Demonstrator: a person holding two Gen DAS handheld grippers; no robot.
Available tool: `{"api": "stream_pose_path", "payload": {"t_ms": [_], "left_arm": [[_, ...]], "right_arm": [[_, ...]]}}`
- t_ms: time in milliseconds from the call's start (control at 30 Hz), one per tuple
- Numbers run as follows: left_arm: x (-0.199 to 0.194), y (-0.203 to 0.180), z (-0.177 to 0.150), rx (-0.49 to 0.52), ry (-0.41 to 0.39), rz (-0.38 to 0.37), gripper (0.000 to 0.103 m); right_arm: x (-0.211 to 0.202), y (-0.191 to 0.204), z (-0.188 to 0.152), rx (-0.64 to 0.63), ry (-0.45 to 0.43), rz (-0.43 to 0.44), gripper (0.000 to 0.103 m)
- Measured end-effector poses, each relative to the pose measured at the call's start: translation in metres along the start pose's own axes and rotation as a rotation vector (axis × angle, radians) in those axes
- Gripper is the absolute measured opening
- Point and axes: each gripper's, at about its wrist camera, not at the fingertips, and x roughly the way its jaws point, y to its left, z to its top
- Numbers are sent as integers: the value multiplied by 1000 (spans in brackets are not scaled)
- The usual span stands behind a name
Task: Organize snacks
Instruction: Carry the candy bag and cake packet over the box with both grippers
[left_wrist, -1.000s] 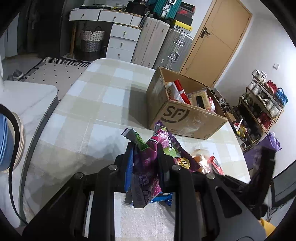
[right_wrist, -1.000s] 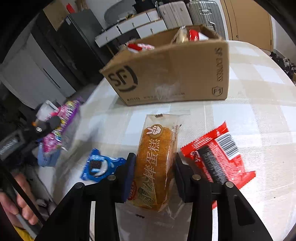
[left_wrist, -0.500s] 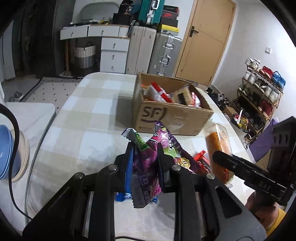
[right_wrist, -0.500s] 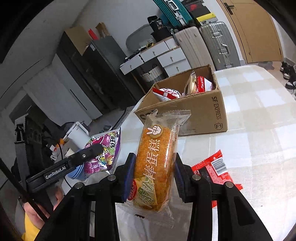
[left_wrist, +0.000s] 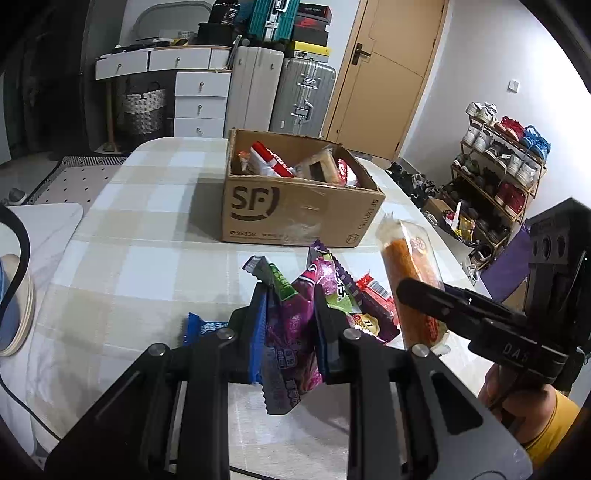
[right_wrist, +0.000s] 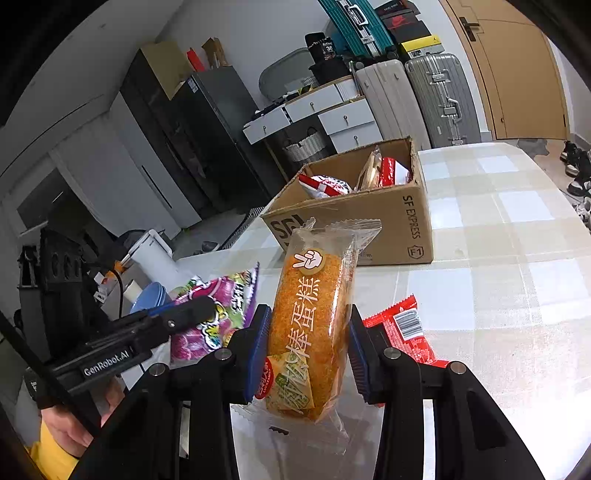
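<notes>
Both hands are raised above the bench (left_wrist: 122, 266), each hand-held gripper tilted down toward the box (left_wrist: 299, 210). The left hand-held gripper (left_wrist: 290, 314) is clamped on a purple packet (left_wrist: 291, 332), held off the bench short of the box. The right hand-held gripper (right_wrist: 306, 339) is clamped on a cake (right_wrist: 314, 317) in clear wrap, upright, also short of the box. A red packet (right_wrist: 406, 332) and a blue packet (left_wrist: 201, 326) lie on the bench, nearer than the box.

Suitcases (left_wrist: 280, 92) stand beside a white drawer unit (left_wrist: 199, 99), near a shoe rack (left_wrist: 495, 173).
</notes>
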Motion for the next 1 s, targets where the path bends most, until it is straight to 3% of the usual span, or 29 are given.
{"api": "stream_pose_path", "payload": {"t_ms": [267, 633, 767, 1000], "left_arm": [[-9, 6, 22, -45, -19, -51, 19], [-27, 40, 111, -89, -95, -27, 19], [-13, 48, 144, -80, -84, -5, 19], [41, 55, 208, -103, -41, -31, 19]], "right_arm": [[-13, 1, 11, 26, -39, 58, 40], [-27, 13, 68, -19, -140, 94, 40], [-19, 16, 99, -48, -153, 85, 40], [15, 10, 149, -38, -132, 36, 40]]}}
